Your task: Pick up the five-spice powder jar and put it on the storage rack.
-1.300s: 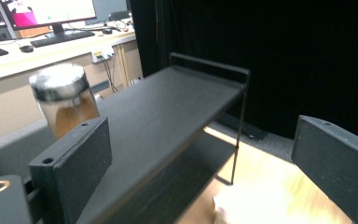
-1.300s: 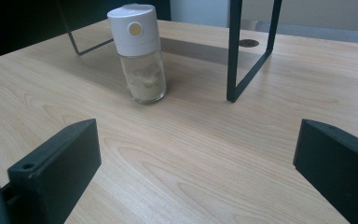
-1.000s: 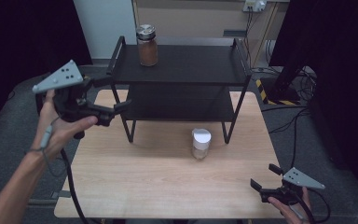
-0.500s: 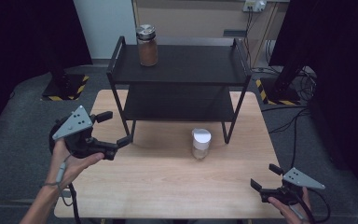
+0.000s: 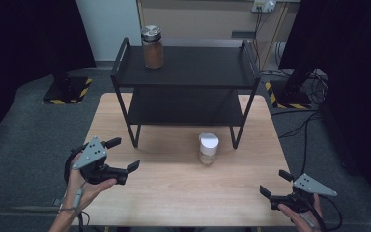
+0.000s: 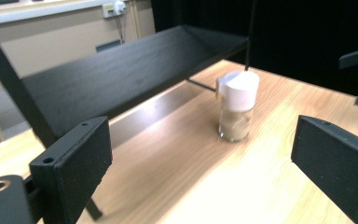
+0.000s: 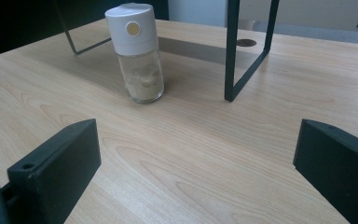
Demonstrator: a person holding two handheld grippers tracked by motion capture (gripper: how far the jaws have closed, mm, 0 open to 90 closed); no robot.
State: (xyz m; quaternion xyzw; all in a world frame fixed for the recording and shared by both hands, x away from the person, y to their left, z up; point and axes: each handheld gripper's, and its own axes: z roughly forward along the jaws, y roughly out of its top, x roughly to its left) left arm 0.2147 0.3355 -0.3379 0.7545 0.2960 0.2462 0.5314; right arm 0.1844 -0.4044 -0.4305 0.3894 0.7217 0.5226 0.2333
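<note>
Black jaws on the left tool (image 5: 121, 155) are spread wide, holding nothing, down at the lower left of the high view over the wooden surface (image 5: 174, 193). Right tool (image 5: 274, 183) sits at the lower right, jaws gaping too, also empty. Between them, a bit above centre, stands the white-capped jar (image 5: 207, 149), upright, just in front of the black shelf rack (image 5: 188, 67). Brown jar (image 5: 152, 47) is up top left on the rack.
</note>
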